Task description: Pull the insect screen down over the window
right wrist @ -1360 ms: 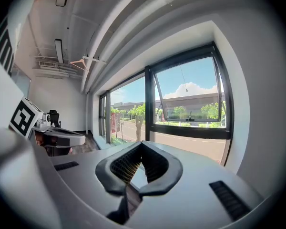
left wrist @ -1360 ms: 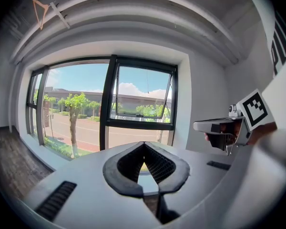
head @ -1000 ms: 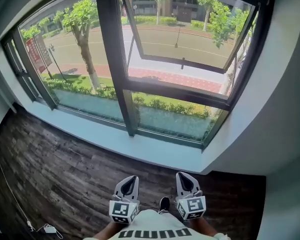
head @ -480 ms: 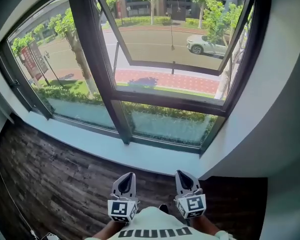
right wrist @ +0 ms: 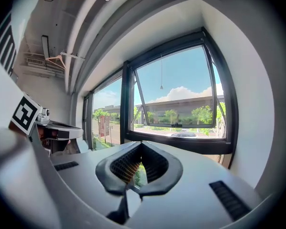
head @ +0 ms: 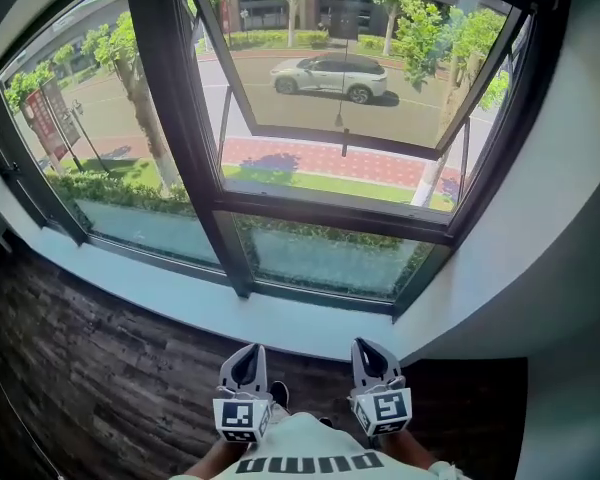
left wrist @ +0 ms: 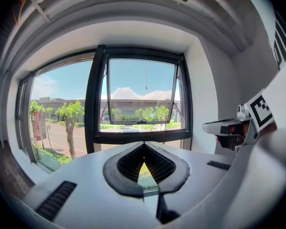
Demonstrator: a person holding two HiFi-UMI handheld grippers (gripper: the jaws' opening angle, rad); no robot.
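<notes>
Shirt says "puma", upside down and cut off by the bottom edge. The red sign outside is too small to read. Left gripper and right gripper are both clenched on nothing, low before the window. A cord hangs mid-pane, and I can't make out the screen.

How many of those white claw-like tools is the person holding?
2. The white two-jaw left gripper is low in the head view, left of centre; the matching right gripper is beside it. Both shut, empty.
</notes>
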